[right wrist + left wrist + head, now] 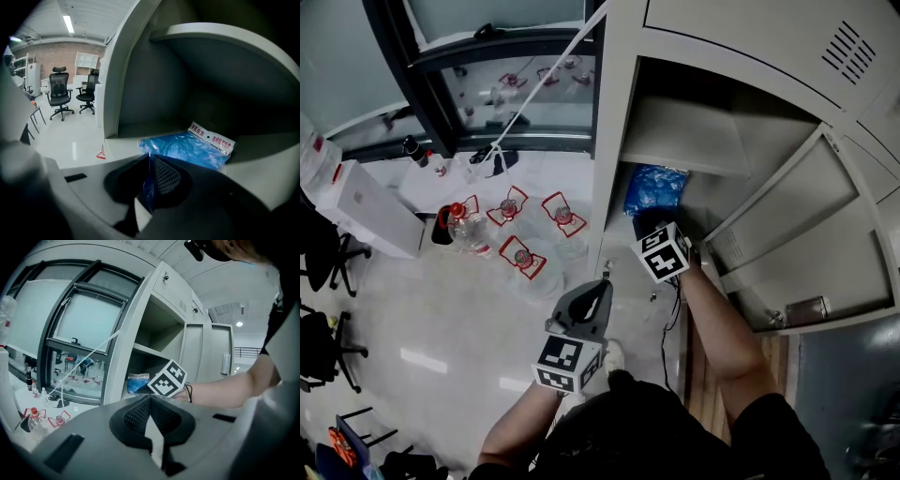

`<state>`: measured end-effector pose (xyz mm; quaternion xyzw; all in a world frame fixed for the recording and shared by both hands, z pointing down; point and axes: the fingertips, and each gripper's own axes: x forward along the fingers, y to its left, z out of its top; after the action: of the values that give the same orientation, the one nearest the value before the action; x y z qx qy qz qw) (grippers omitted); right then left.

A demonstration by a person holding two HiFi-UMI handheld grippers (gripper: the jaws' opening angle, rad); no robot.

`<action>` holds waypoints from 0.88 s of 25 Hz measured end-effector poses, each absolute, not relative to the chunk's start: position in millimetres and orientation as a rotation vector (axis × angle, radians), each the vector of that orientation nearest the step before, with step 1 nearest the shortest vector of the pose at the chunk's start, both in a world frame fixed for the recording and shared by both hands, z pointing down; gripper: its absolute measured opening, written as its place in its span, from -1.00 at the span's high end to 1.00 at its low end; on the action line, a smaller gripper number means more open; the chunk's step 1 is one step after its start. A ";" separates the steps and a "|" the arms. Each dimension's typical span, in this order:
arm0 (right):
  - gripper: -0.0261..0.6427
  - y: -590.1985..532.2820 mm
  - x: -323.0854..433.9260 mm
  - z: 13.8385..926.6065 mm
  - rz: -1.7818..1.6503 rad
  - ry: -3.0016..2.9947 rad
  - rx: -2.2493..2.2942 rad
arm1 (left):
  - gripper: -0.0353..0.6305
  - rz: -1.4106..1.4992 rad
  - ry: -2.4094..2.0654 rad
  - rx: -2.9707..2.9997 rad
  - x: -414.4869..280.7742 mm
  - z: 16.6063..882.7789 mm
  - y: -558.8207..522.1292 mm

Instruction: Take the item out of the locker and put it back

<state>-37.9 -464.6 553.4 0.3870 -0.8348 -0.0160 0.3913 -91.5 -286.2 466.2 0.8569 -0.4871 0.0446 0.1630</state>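
Inside locker — right hand-held gripper pinched on blue bag edge; left hand-held gripper closed, empty.

The locker's lower compartment floor carries a blue plastic bag with a white header strip, lying near the front edge. On the pale room floor beside the locker stand clear bottles and a white box

grippers 2: left gripper, right gripper; marker cubes 2; blue bag 1; locker 1
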 end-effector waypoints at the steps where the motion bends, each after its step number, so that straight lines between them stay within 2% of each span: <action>1: 0.85 -464.0 -37.2 552.4 -0.043 -2.121 0.996 | 0.88 0.128 -1.391 2.443 -92.4 466.3 -285.4; 22: 0.89 -381.0 -36.3 474.2 0.073 -2.362 1.243 | 0.88 0.128 -1.378 2.494 -107.9 445.1 -225.3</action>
<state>-36.3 -381.0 474.2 0.4528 -0.8601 0.0267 0.2334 -107.9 -225.3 445.1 0.8653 -0.4780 0.0444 0.1442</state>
